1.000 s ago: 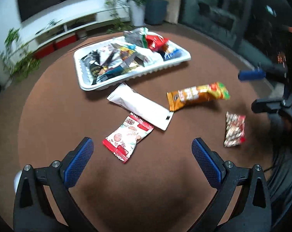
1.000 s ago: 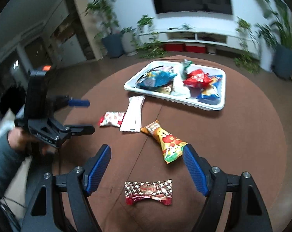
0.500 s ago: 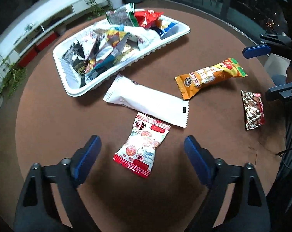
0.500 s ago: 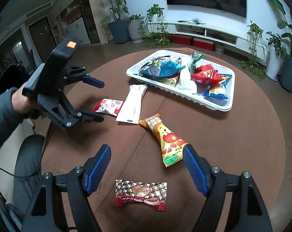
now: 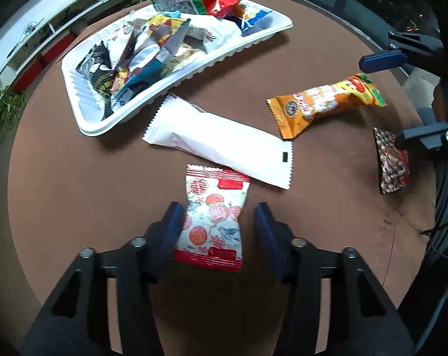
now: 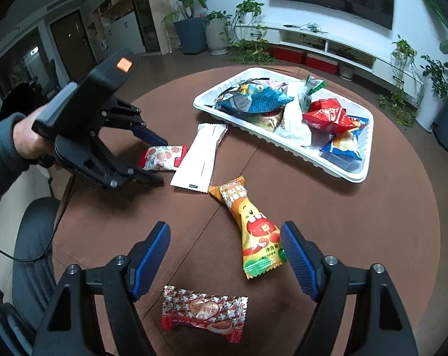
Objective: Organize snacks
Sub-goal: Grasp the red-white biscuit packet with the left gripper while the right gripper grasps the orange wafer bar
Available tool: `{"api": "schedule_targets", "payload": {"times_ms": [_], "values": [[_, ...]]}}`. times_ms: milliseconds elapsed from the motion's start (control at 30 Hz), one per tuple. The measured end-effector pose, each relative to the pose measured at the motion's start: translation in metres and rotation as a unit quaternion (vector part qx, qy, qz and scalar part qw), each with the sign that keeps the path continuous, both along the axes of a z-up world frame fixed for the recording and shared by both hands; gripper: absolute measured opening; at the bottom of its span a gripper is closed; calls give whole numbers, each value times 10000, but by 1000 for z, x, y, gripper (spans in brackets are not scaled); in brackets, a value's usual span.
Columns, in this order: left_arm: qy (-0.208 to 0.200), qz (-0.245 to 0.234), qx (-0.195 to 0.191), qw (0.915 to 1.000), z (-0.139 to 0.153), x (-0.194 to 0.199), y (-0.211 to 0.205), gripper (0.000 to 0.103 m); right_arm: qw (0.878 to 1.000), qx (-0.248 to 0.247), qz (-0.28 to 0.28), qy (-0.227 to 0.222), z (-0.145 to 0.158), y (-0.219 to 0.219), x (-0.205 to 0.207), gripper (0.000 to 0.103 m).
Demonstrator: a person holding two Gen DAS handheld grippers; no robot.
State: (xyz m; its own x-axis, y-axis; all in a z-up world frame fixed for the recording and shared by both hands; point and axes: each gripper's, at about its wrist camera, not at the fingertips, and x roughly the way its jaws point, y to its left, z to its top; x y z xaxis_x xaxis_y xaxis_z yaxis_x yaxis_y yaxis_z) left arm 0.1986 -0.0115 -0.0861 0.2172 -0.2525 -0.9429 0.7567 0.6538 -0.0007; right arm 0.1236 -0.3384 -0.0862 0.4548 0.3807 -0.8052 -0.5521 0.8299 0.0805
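Observation:
A small red-and-white snack packet (image 5: pixel 215 216) lies flat on the round brown table (image 5: pixel 75 195). My left gripper (image 5: pixel 219 227) points down over it with its jaws closing. The left pad is at the packet's edge; a gap shows at the right pad. In the right wrist view the left gripper (image 6: pixel 160 161) straddles this packet (image 6: pixel 161 158). My right gripper (image 6: pixel 224 255) hangs open above a dark red star-patterned packet (image 6: pixel 203 311), and an orange packet (image 6: pixel 253 228) lies beside its right finger. A long white packet (image 5: pixel 221 142) lies in front of the white tray (image 5: pixel 84 118).
The tray (image 6: pixel 342 175) holds several mixed snack bags. The orange packet (image 5: pixel 322 103) and the dark red packet (image 5: pixel 393 163) lie at the right of the table, under my right gripper (image 5: pixel 399 98). A grey chair (image 6: pixel 31 237) stands at the table's left edge. A person's sleeve (image 6: pixel 1 148) holds the left gripper.
My left gripper came down and forward onto the red-and-white packet, and its jaws narrowed from wide open to either side of it. The right gripper drifted slightly forward, still open.

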Motion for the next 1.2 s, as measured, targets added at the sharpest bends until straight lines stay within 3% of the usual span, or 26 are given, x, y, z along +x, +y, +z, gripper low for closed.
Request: {"api": "schedule_targets", "payload": {"times_ms": [100, 367, 500, 867, 1200], "values": [[14, 88, 37, 10000, 2, 4, -1, 34, 9998, -171, 138, 17, -1, 4, 6, 79], [-2, 323, 154, 9994, 2, -19, -2, 33, 9972, -566, 397, 272, -15, 11, 25, 79], [38, 558, 1, 9984, 0, -33, 3, 33, 9950, -724, 499, 469, -26, 13, 34, 77], [167, 1023, -476, 9935, -1, -48, 11, 33, 9898, -1000, 636, 787, -43, 22, 43, 57], [142, 1064, -507, 9929, 1, -70, 8, 33, 9892, -1077, 488, 867, -41, 25, 40, 40]]}}
